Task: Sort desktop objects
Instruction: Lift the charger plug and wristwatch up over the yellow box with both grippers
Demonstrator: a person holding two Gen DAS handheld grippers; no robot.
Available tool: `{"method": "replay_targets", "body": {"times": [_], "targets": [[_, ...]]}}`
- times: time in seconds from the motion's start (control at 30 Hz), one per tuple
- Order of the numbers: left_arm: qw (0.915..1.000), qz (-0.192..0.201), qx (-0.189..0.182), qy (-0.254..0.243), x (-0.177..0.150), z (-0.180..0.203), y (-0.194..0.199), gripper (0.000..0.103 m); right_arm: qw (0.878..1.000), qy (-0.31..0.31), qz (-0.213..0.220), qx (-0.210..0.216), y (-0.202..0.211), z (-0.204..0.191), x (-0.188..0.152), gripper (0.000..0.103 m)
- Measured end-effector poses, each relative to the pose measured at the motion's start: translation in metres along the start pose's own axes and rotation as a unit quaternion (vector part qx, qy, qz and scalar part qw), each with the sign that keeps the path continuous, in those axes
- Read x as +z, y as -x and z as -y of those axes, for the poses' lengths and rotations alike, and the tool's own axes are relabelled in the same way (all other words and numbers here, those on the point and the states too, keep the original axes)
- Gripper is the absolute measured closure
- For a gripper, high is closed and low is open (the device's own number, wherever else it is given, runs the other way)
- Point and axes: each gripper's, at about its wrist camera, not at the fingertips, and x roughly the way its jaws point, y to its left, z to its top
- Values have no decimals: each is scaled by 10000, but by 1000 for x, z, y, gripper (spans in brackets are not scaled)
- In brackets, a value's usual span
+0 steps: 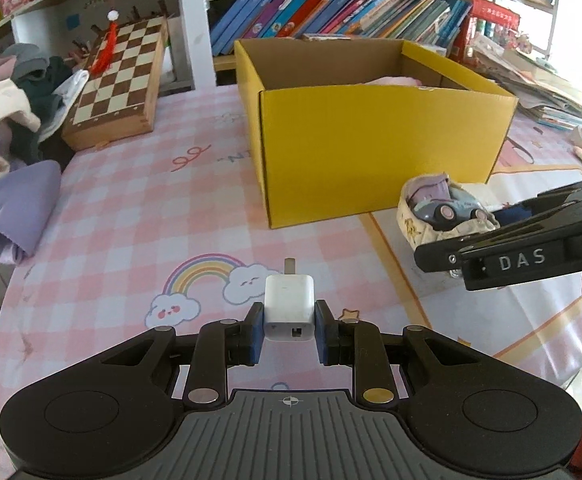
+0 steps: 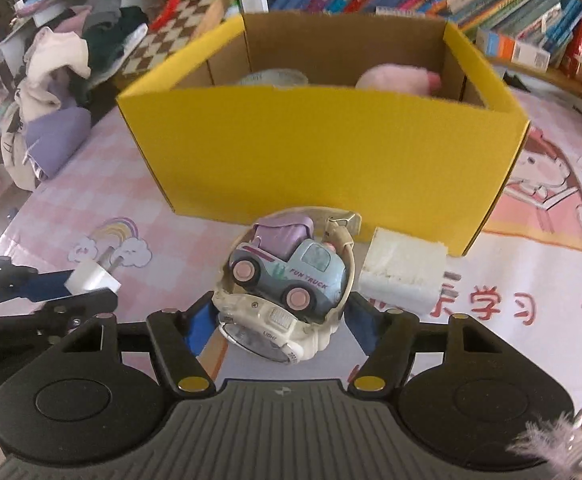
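My left gripper (image 1: 289, 328) is shut on a white USB charger plug (image 1: 289, 307), its prong pointing away, over the pink checked tablecloth; the plug also shows in the right wrist view (image 2: 93, 278). My right gripper (image 2: 281, 318) is closed around a cream wristwatch (image 2: 279, 320) whose strap loops round a pale blue toy truck (image 2: 291, 270). The watch and truck also show in the left wrist view (image 1: 447, 208). An open yellow cardboard box (image 2: 323, 148) stands just behind, holding a pink soft item (image 2: 395, 78) and a pale item (image 2: 273, 78).
A white foam block (image 2: 401, 270) lies to the right of the truck, in front of the box. A chessboard case (image 1: 117, 84) and a pile of clothes (image 1: 15, 92) sit at the left. A purple cloth (image 1: 19, 208) lies near the table's left edge. Books (image 1: 331, 4) line the shelf behind.
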Motion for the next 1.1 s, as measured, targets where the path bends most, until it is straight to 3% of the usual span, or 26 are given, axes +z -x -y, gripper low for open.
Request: {"method": "replay_targets", "body": {"times": [0.37, 0.47, 0.83, 1.03, 1.1], "targets": [[9999, 97, -105, -95, 0, 1, 4, 79, 9997, -206, 77, 105, 15, 6, -3, 30], [9998, 101, -125, -79, -1, 0, 5, 79, 9998, -152, 103, 112, 19, 4, -4, 33], [9998, 106, -135, -56, -5, -1, 8, 79, 9993, 11, -308, 191, 5, -5, -12, 22], [9998, 118, -126, -89, -6, 0, 11, 79, 9990, 185, -392, 112, -6, -11, -16, 25], [9998, 124, -119, -89, -6, 0, 12, 79, 9990, 209, -390, 84, -8, -12, -16, 32]]}}
